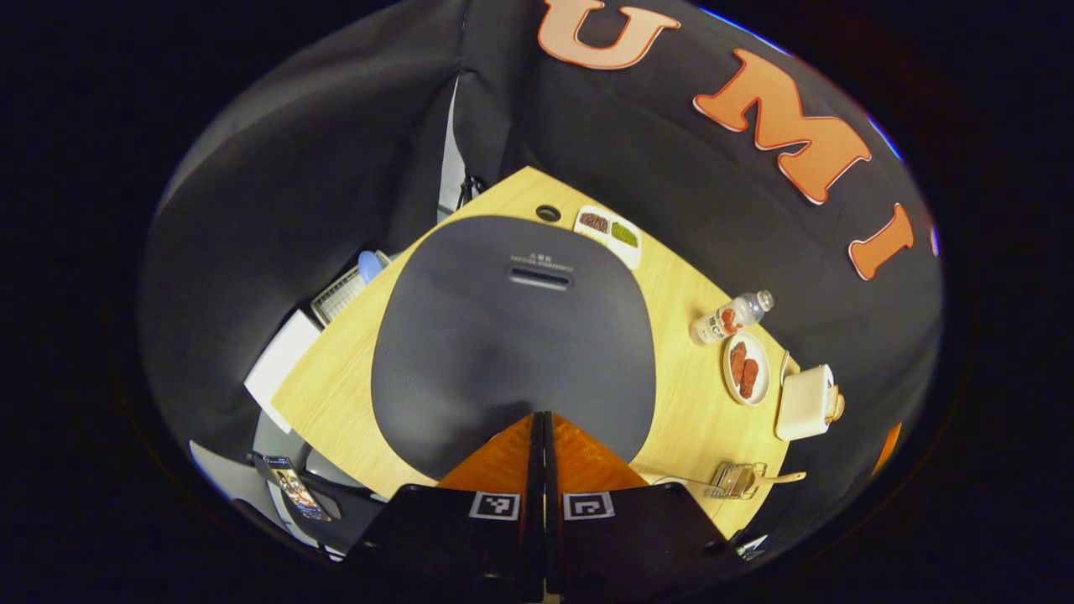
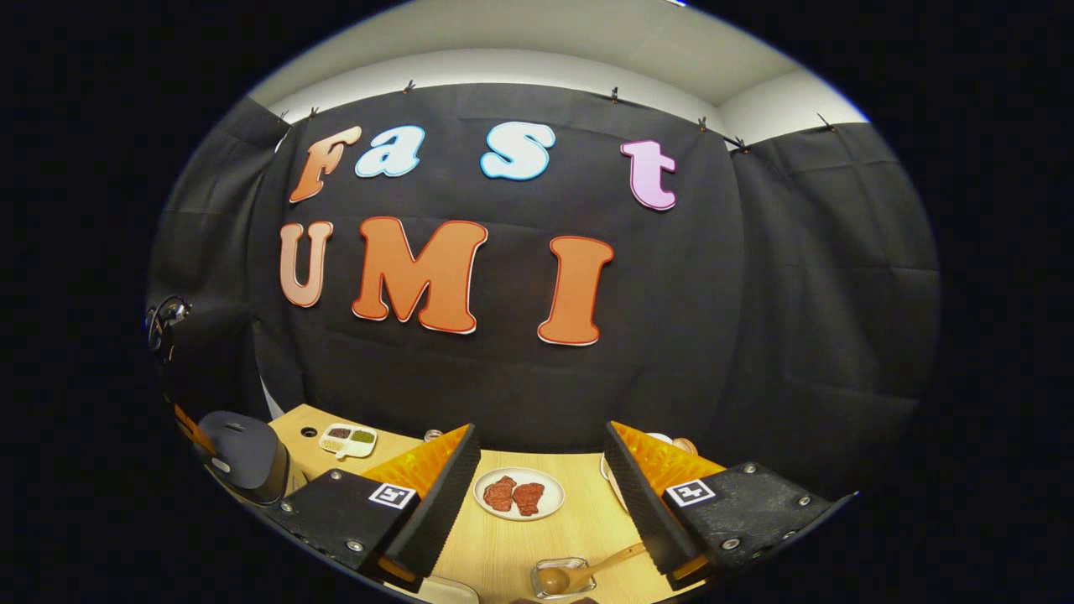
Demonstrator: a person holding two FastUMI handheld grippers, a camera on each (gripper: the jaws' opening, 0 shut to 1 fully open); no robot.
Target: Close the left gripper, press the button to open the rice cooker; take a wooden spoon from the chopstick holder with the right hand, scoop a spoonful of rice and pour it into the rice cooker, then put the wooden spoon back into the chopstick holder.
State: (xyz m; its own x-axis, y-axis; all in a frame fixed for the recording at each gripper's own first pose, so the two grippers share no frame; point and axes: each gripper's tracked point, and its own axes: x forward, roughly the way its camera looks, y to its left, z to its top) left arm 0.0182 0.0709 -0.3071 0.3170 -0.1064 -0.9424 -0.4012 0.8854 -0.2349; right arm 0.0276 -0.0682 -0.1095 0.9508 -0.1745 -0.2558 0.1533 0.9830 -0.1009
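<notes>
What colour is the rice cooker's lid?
Dark grey, matte. The rice cooker's lid shows best in the left gripper view.

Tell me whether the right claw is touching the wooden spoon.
Apart. The right gripper view shows the right claw open above the table, with the wooden spoon lying below in its holder, bare tabletop visible between them.

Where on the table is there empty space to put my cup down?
Bare wood lies between the rice cooker and the plate of meat, and in front of that plate toward the wooden spoon. It is crowded along the far right, where bottle, plate and white box sit close together.
</notes>
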